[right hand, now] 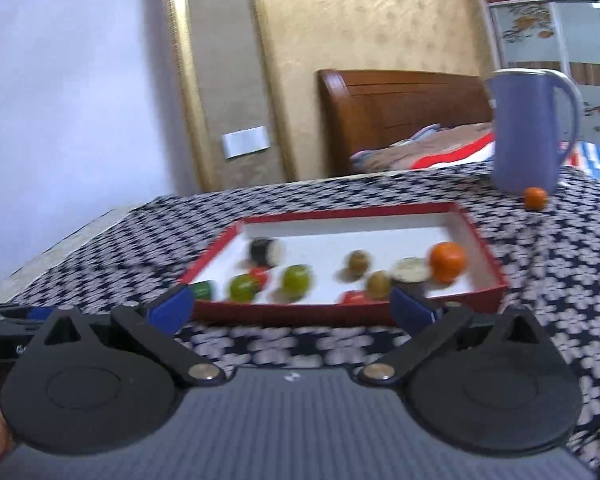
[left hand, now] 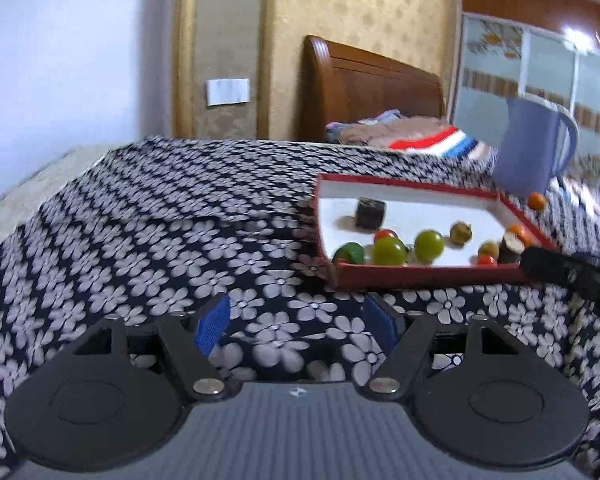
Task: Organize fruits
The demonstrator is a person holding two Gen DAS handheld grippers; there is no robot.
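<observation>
Left hand-held gripper (left hand: 296, 322) wide open, empty

Legible text: none that I can read in either of my wrist views. My left gripper's body (right hand: 4, 338), seen at the left edge of my right wrist view, bears pale lettering, perhaps starting with "G", but it is cut off and blurred.

You've got a matt printed floral cloth (right hand: 540, 280) under a red card-like tray (right hand: 340, 314) — glossy green fruits (right hand: 296, 280), glossy wooden headboard (right hand: 400, 120), smooth blue jug (right hand: 528, 132).
</observation>
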